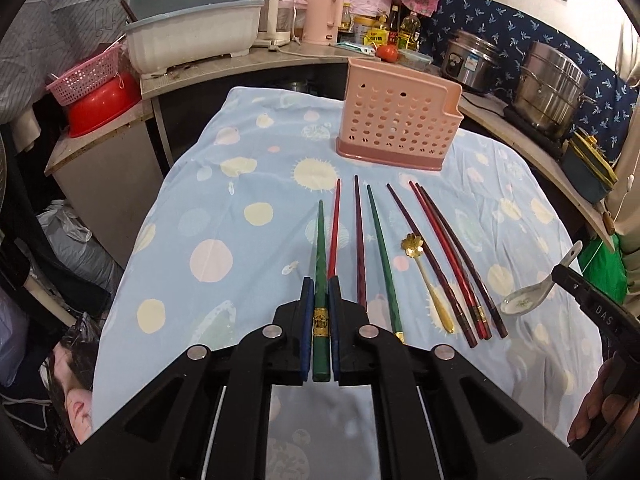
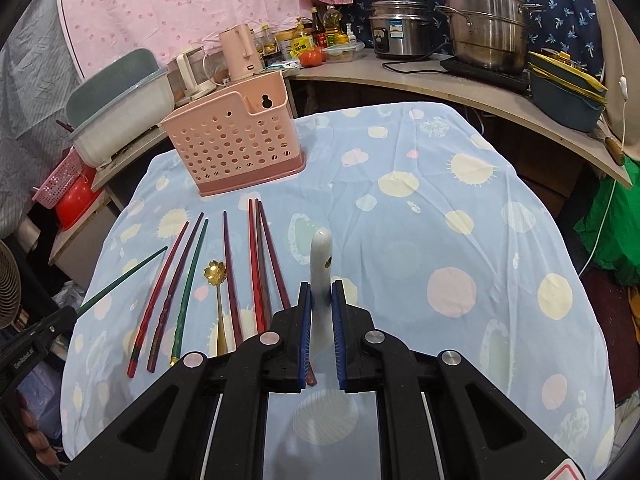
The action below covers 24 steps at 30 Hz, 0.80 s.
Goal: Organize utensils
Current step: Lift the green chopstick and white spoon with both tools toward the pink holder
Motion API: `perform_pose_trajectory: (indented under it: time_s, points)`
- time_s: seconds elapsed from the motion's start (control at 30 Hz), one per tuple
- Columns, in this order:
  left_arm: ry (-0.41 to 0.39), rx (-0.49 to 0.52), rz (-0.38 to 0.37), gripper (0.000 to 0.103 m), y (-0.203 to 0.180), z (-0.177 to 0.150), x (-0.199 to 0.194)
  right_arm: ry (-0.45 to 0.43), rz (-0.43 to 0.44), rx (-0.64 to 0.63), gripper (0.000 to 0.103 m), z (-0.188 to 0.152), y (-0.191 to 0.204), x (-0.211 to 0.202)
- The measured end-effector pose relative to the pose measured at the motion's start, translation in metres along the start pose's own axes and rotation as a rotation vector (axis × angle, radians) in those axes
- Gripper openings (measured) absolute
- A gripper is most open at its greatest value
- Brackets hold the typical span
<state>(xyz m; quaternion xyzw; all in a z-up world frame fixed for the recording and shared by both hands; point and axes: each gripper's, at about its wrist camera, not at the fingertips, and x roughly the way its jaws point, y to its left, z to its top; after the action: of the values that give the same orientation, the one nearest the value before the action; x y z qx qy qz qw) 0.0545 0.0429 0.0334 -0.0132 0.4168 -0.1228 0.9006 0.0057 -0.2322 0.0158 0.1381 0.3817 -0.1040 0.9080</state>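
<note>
My left gripper [image 1: 320, 282] is shut on a green chopstick [image 1: 320, 248] and holds it above the blue spotted cloth [image 1: 224, 208]. My right gripper [image 2: 321, 286] is shut on a white ceramic spoon [image 2: 321, 264], handle pointing forward; it also shows in the left wrist view [image 1: 524, 300]. Several red, dark and green chopsticks [image 1: 404, 256] and a small gold flower spoon [image 1: 426, 276] lie in a row on the cloth. A pink perforated utensil holder [image 1: 396, 120] stands upright beyond them; it also shows in the right wrist view [image 2: 236, 140].
A counter [image 1: 304, 58] curves behind the table with a grey dish tub [image 1: 192, 36], pink kettle [image 1: 322, 18], bottles, a rice cooker [image 1: 472, 62] and a steel pot [image 1: 550, 80]. A red bowl and pink basket [image 1: 86, 76] sit at the left.
</note>
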Motion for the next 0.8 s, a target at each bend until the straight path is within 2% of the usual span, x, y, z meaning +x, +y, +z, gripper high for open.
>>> perform_pose_trajectory:
  time_s: [0.4, 0.8]
  points:
    - [-0.08, 0.002, -0.017, 0.007, -0.001, 0.016, -0.041, -0.037, 0.019, 0.013, 0.01, 0.006, 0.002, -0.023]
    - [-0.117, 0.04, -0.043, 0.007, -0.02, 0.044, -0.057, -0.08, 0.024, 0.026, 0.01, 0.028, -0.002, -0.041]
